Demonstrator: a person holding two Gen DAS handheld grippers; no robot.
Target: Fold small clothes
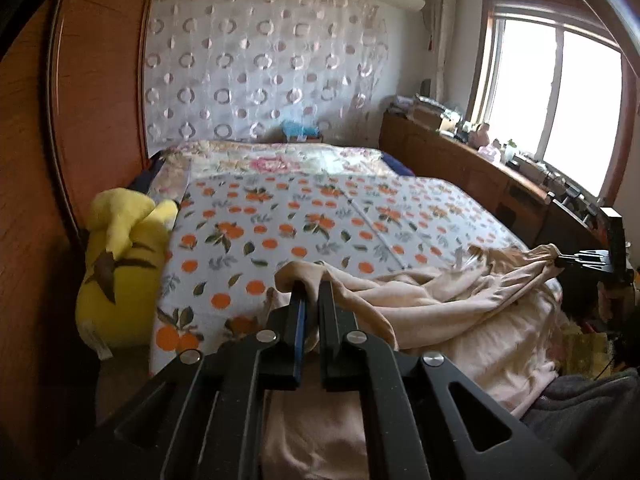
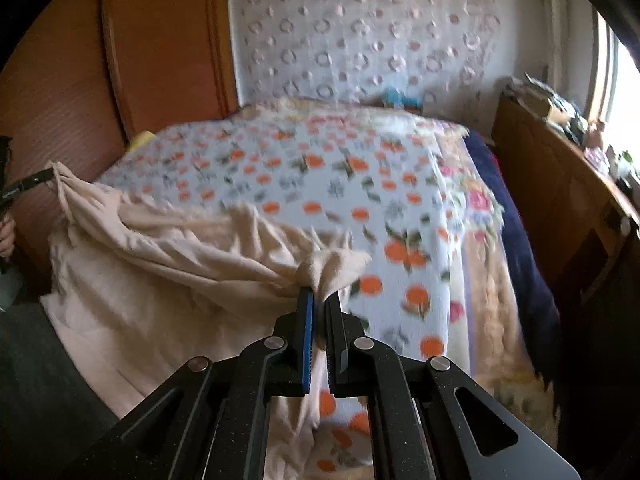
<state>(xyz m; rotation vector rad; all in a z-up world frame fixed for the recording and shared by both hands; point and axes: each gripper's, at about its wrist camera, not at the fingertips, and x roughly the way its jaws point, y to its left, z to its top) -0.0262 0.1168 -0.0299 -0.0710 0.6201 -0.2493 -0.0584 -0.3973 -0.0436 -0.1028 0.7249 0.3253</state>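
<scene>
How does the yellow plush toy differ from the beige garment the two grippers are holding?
The yellow plush toy is stuffed and bulky and sits upright beside the bed; the beige garment is thin, creased cloth draped over the bed's edge. The toy is untouched; the garment is pinched by the left gripper and right gripper. Both are soft fabric.

Pale peach garment [image 1: 460, 312] on a white bedspread [image 1: 320, 216] printed with oranges, yellow plush [image 1: 120, 264] beside
</scene>
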